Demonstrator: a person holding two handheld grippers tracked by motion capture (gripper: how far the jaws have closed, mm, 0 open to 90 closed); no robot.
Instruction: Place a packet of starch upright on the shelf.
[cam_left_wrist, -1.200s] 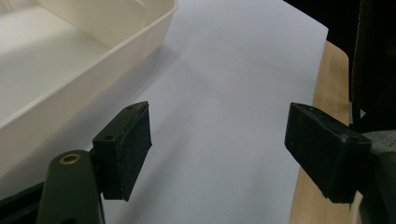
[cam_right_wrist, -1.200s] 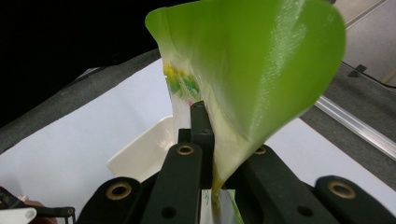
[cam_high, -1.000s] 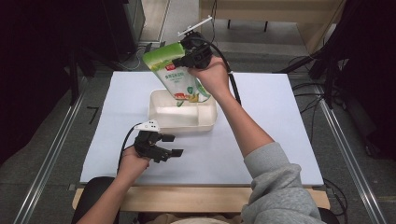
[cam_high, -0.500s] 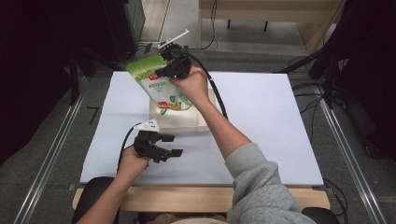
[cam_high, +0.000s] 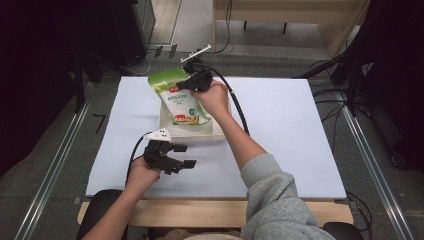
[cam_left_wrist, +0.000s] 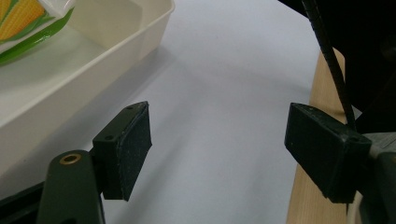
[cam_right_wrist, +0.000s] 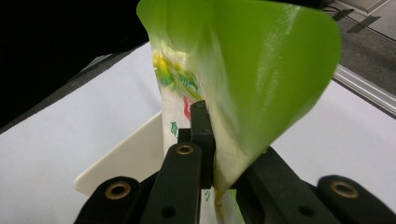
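A green and white food pouch (cam_high: 180, 102) with a corn picture hangs into a cream tray (cam_high: 165, 131) at the middle of the white table. My right gripper (cam_high: 192, 80) is shut on the pouch's green top edge; in the right gripper view the jaws pinch the pouch (cam_right_wrist: 243, 79) just above the tray (cam_right_wrist: 126, 161). The pouch's lower end (cam_left_wrist: 23, 23) reaches into the tray (cam_left_wrist: 93, 60) in the left gripper view. My left gripper (cam_high: 186, 156) rests near the table's front edge, in front of the tray, open with nothing between its pads (cam_left_wrist: 133, 144).
The white table sheet (cam_high: 280, 125) has free room right of the tray. A wooden front edge (cam_high: 210, 212) runs along the near side. Metal rails (cam_high: 55, 160) flank the table, and cables (cam_high: 240, 112) trail from the grippers.
My right gripper has carried the pouch down and toward the left, from above the tray's far side into the tray. The left gripper has stayed in place.
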